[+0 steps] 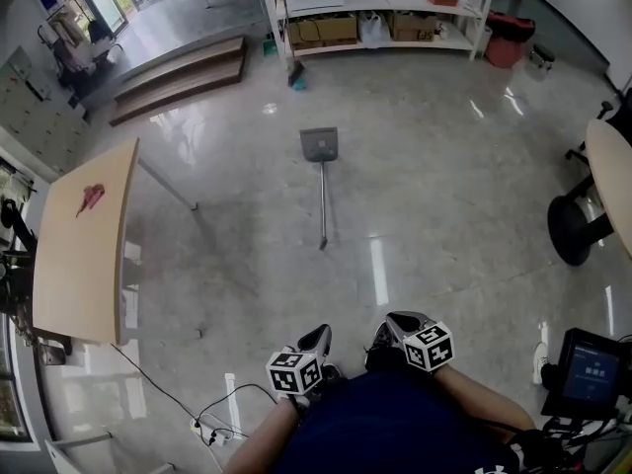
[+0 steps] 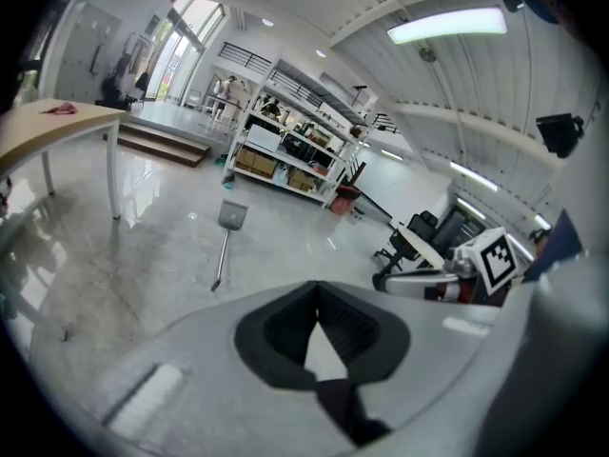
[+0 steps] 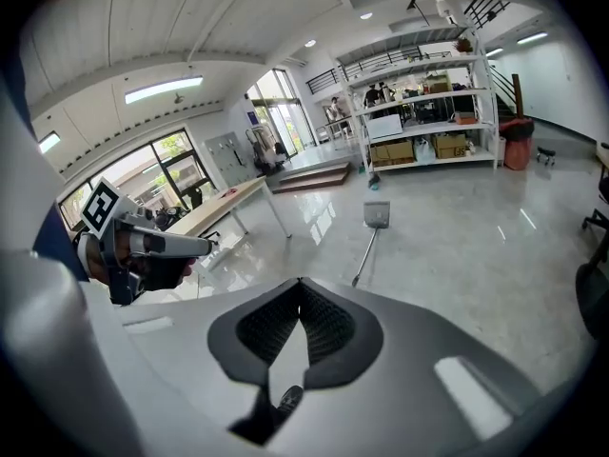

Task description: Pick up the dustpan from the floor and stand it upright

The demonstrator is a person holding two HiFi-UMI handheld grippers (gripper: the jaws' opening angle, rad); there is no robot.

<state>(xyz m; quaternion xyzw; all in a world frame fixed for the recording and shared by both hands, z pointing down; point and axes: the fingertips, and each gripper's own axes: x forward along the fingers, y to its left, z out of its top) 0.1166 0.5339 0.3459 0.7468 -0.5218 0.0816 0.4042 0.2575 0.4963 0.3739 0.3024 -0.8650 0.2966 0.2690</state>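
Far out on the glossy floor [image 1: 444, 196], the dustpan [image 1: 320, 148] lies flat, handle end nearer, well apart from the left gripper [image 1: 321, 336] and the right gripper [image 1: 400, 322]. Both pairs of jaws are closed tight on nothing, so this looks like the approach; next, one must open and reach the handle

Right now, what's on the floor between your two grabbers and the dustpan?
Nothing. In the head view, only bare shiny floor lies between the left gripper, the right gripper and the dustpan. Both gripper views show the same.
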